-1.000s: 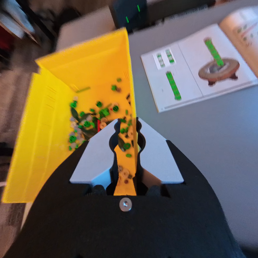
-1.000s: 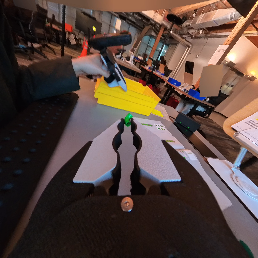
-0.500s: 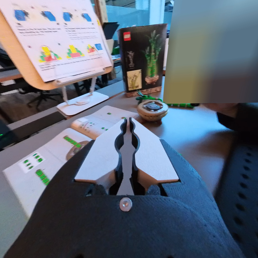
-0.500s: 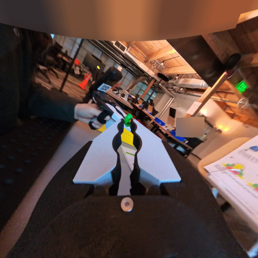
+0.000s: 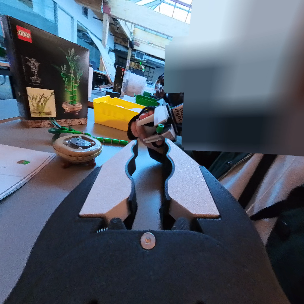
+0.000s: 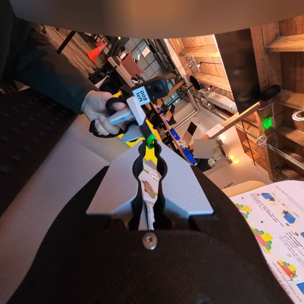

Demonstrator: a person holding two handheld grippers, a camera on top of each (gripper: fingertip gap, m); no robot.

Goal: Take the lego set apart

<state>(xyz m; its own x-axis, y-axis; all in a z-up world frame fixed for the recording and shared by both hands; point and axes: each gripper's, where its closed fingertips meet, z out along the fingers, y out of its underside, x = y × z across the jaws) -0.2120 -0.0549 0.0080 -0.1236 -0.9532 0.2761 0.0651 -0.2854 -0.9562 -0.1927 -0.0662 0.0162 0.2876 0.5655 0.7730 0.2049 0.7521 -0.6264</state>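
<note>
Booklet (image 5: 19, 167) cut by left edge; bamboo stalk (image 5: 108, 140) end hidden behind left tongs (image 5: 150, 144).

The left hand-held gripper (image 5: 150, 144), with pale wedge-shaped fingers on a black body, has its jaws parted and nothing between them. The right hand-held gripper (image 6: 150, 143), of the same build, is raised facing it, its tips pinched around a small green curved piece.

We see a small green elbow piece (image 6: 151, 140) pinched at the fingertips, centre of the right wrist frame. In the left wrist frame's middle left, the round tan base (image 5: 77, 148) sits upright on the table, with the green segmented stalk (image 5: 92, 136) lying flat just behind it.
</note>
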